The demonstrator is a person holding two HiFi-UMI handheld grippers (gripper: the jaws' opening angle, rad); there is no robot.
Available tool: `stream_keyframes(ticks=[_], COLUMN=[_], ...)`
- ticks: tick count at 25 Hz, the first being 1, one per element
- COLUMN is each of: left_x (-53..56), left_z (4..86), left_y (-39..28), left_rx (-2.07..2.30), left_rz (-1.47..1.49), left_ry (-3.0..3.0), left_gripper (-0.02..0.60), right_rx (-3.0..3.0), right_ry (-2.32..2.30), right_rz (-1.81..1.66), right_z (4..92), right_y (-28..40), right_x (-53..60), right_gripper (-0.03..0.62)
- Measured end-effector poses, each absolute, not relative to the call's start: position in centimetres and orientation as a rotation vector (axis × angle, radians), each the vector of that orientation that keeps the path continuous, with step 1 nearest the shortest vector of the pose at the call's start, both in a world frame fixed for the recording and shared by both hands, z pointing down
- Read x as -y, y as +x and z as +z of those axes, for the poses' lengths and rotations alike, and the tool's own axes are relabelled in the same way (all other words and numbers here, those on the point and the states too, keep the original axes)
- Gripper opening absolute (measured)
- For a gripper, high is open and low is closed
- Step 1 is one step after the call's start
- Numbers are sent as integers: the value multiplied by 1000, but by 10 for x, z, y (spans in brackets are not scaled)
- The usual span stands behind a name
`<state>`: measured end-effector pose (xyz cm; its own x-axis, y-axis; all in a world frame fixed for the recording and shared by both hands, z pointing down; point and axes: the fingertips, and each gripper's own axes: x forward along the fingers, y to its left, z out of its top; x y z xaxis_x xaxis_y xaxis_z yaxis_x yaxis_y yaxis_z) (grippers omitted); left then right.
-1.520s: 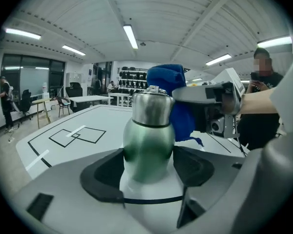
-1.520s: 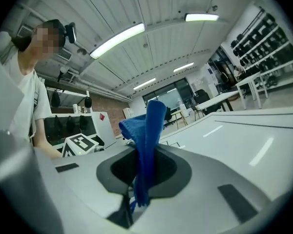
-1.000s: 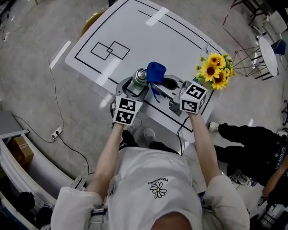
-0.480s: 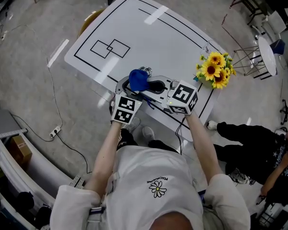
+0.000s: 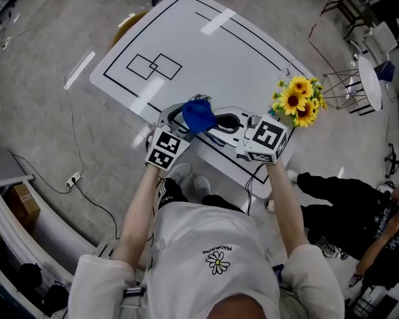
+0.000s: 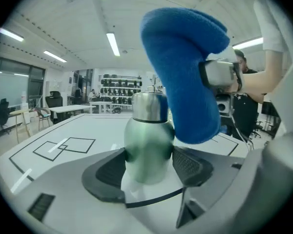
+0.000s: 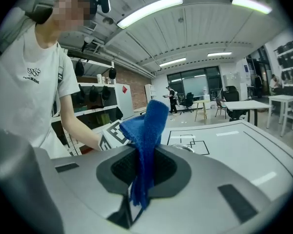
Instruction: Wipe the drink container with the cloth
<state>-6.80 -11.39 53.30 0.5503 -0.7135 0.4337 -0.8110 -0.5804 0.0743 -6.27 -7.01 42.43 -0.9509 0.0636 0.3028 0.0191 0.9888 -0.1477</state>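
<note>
A green metal drink bottle [image 6: 147, 140] with a steel cap stands upright between the jaws of my left gripper [image 6: 149, 168], whose pads press on its lower sides. The blue cloth [image 6: 185, 72] lies against the bottle's upper right side and over its cap. My right gripper [image 7: 144, 167] is shut on the cloth [image 7: 145, 130], which sticks up from its jaws. In the head view the cloth [image 5: 199, 115] hides most of the bottle, between the left gripper [image 5: 179, 119] and the right gripper [image 5: 221, 121], near the white table's [image 5: 206, 52] front edge.
A bunch of sunflowers [image 5: 296, 98] stands at the table's right corner, close to my right gripper. Black outlines of squares [image 5: 153, 66] mark the table farther out. A person's legs [image 5: 349, 201] and a wire stand [image 5: 346, 82] are on the floor at the right.
The right gripper carried the cloth leftward from beside the bottle onto its cap, which is now covered, and its marker cube rolled. The left gripper stayed on the bottle, tilting slightly.
</note>
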Motion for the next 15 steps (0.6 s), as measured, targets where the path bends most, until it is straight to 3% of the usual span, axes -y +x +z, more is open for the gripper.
stream_keyframes(ticks=[7, 15], left_x=[112, 111], left_z=[531, 533], left_y=[-67, -70], left_rx=[991, 955], left_rz=[600, 608], left_ry=[2656, 2671], left_gripper=[299, 299], right_rx=[2821, 2781], right_ry=[-75, -365], right_rz=[8, -94], right_z=[390, 376], right_y=[-33, -64], right_x=[110, 131], right_gripper=[41, 41])
